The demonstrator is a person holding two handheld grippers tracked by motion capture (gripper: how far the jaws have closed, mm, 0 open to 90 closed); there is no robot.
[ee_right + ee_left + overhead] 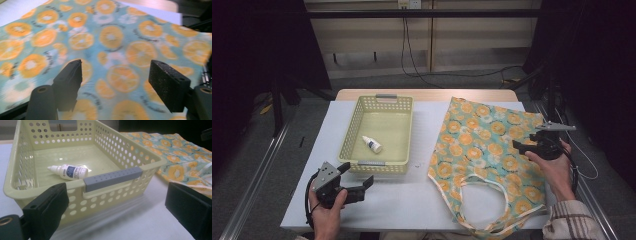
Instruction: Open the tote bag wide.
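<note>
The turquoise cloth tote bag printed with orange slices (484, 150) lies flat on the right half of the white worktop (412, 200), its long axis running from its closed bottom edge at the far side to its cream-edged handles (482, 202) and mouth at the near edge. The right claw (526, 145) hangs above the bag's right border, pointing leftward across it, so the fabric lies directly below and ahead of its jaws; in the right gripper view the jaws stand wide with only printed cloth seen between them and nothing gripped. The left claw (357, 181) rests on the worktop at the near left, jaws wide and empty, aimed at the pale yellow perforated plastic basket (357, 120) just beyond it, where a small white dropper bottle (372, 144) lies on its side. The right hand (554, 167) is plainly nearer the bag; the basket sits between the left claw and the bag's far part, though the handles lie to the right of that claw across bare worktop. Any next grasp on the bag likely turns on which edge the right claw drops to
</note>
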